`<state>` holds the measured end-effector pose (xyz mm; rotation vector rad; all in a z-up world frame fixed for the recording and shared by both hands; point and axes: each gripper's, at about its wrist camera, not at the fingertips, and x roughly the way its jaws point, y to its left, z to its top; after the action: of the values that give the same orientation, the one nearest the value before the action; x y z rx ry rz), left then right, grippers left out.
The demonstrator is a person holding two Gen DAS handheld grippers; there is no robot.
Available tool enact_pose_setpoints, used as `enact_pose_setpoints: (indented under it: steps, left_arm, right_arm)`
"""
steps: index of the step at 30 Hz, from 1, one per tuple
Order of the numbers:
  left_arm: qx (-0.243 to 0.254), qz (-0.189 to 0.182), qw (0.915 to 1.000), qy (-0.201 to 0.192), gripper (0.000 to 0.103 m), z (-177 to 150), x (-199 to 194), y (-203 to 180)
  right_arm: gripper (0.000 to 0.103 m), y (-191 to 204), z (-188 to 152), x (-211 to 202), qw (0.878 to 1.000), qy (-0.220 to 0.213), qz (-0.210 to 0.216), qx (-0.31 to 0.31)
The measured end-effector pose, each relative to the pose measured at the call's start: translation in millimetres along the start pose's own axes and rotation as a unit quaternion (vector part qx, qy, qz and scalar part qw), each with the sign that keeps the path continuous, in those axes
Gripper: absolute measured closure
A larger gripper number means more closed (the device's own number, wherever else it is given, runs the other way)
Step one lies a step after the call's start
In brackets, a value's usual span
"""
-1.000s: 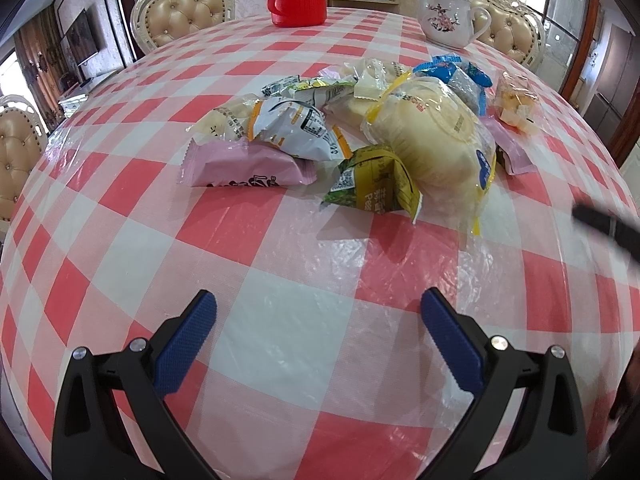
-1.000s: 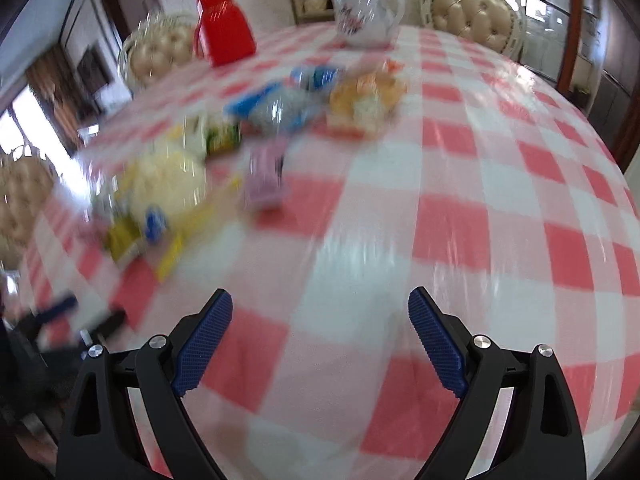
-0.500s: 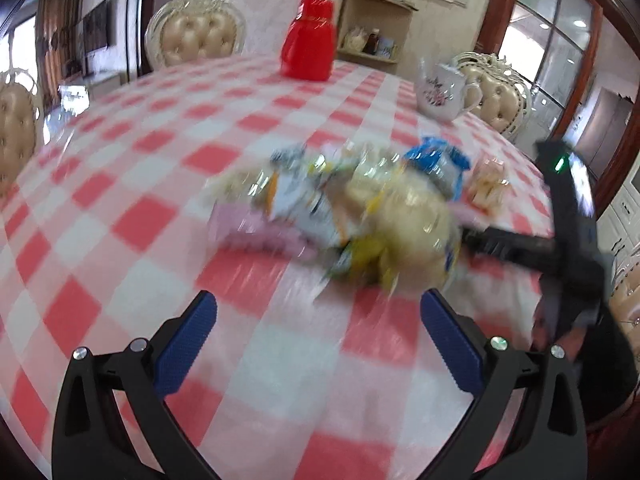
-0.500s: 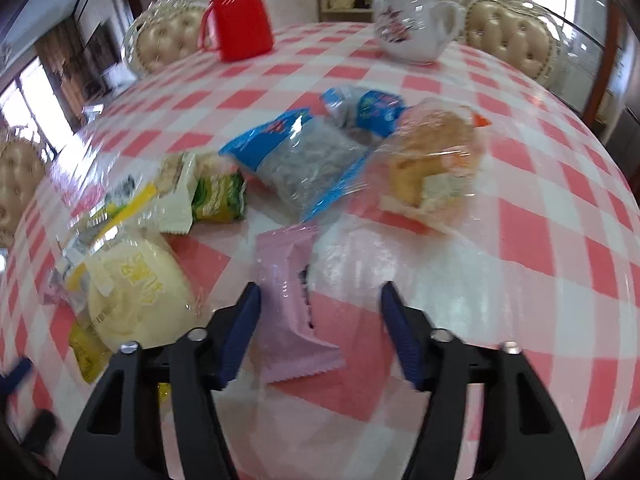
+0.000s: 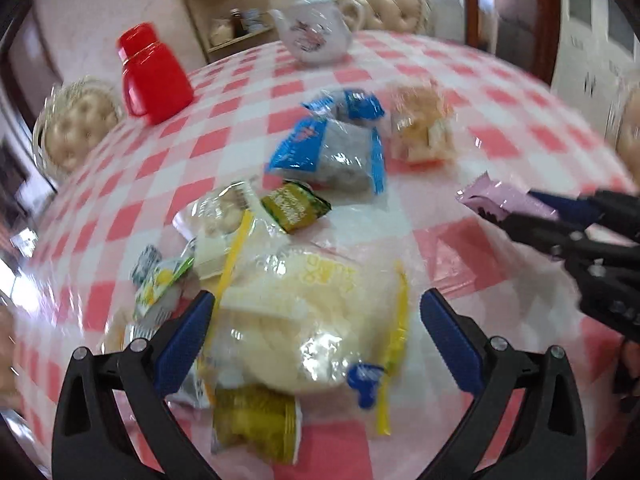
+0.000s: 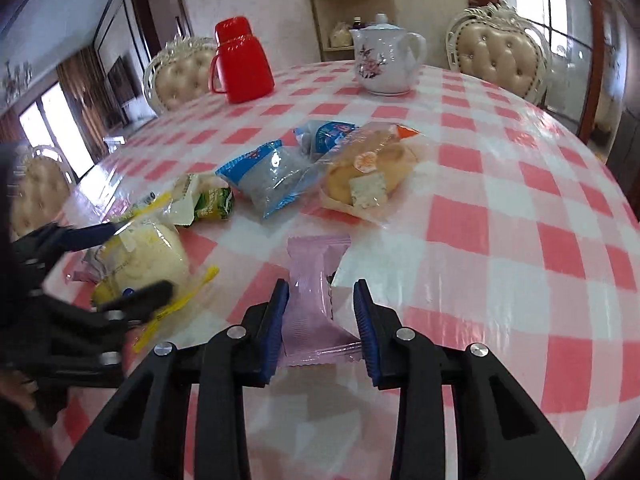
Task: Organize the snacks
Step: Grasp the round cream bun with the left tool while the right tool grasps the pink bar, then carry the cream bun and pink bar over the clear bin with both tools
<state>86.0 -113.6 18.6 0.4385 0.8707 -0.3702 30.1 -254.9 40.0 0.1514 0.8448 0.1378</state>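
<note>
Snack packets lie in a loose pile on the red-and-white checked table (image 6: 520, 216). My right gripper (image 6: 322, 312) is shut on a pink snack packet (image 6: 314, 280), held just above the cloth; the packet also shows in the left wrist view (image 5: 500, 202). My left gripper (image 5: 316, 336) is open, its fingers on either side of a large clear bag of pale buns (image 5: 316, 308), which also shows in the right wrist view (image 6: 142, 254). Beyond lie a blue packet (image 6: 272, 176), a bread packet (image 6: 364, 180) and green packets (image 5: 294, 210).
A red jug (image 6: 240, 62) and a white flowered teapot (image 6: 386, 58) stand at the far side of the table. Padded chairs (image 6: 500, 60) ring the table. A yellow-green packet (image 5: 256, 420) lies below the left gripper.
My right gripper has closed on the pink packet and lifted it slightly. My left gripper has moved forward over the pile and now straddles the bun bag.
</note>
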Motion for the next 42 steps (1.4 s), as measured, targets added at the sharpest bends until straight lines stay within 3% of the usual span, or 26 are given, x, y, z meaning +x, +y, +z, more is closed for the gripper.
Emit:
enact_pose_setpoints:
  steps: [2,5,7,9,11,15,18,21,28,32,42]
  left_arm:
    - [0.016,0.016,0.9997,0.008,0.002,-3,8,-6]
    - [0.01,0.018,0.9998,-0.004,0.011,-10,8,-7]
    - [0.008,0.024,0.9996,-0.013,0.027,-12,2,-8]
    - [-0.017,0.017,0.9993,-0.029,0.031,-15,-10,-4]
    - [-0.04,-0.001,0.9983,-0.043,0.031,-20,-20,0]
    - [-0.072,0.0,0.9936,-0.087,0.032,-27,-48,1]
    - [-0.116,-0.019,0.9849,-0.127,0.032,-39,-72,6]
    - [-0.147,-0.012,0.9777,-0.15,0.032,-50,-86,10]
    - [-0.22,-0.009,0.9617,-0.163,0.032,-91,-117,23]
    - [-0.228,0.02,0.9618,-0.151,0.031,-124,-135,15]
    - [-0.243,0.048,0.9569,-0.151,0.031,-183,-184,20]
  right_arm:
    - [0.07,5,-1,1,1.0,0.001,0.004,-0.007]
    - [0.07,7,-2,-2,1.0,-0.006,0.003,-0.011]
    - [0.07,5,1,-3,1.0,-0.011,0.002,-0.009]
    - [0.069,2,3,-4,1.0,-0.015,0.001,-0.004]
    - [0.069,0,3,-5,1.0,-0.018,-0.002,-0.001]
    - [0.07,-5,3,-7,1.0,-0.026,-0.005,0.008]
    - [0.069,-10,3,-9,0.999,-0.034,-0.005,0.021]
    - [0.069,-7,0,-17,0.998,-0.05,-0.002,0.026]
    - [0.069,22,-29,-41,0.997,-0.06,0.036,0.031]
    - [0.069,46,-42,-59,0.996,-0.066,0.057,0.029]
    - [0.069,119,-78,-90,0.995,-0.06,0.078,-0.025]
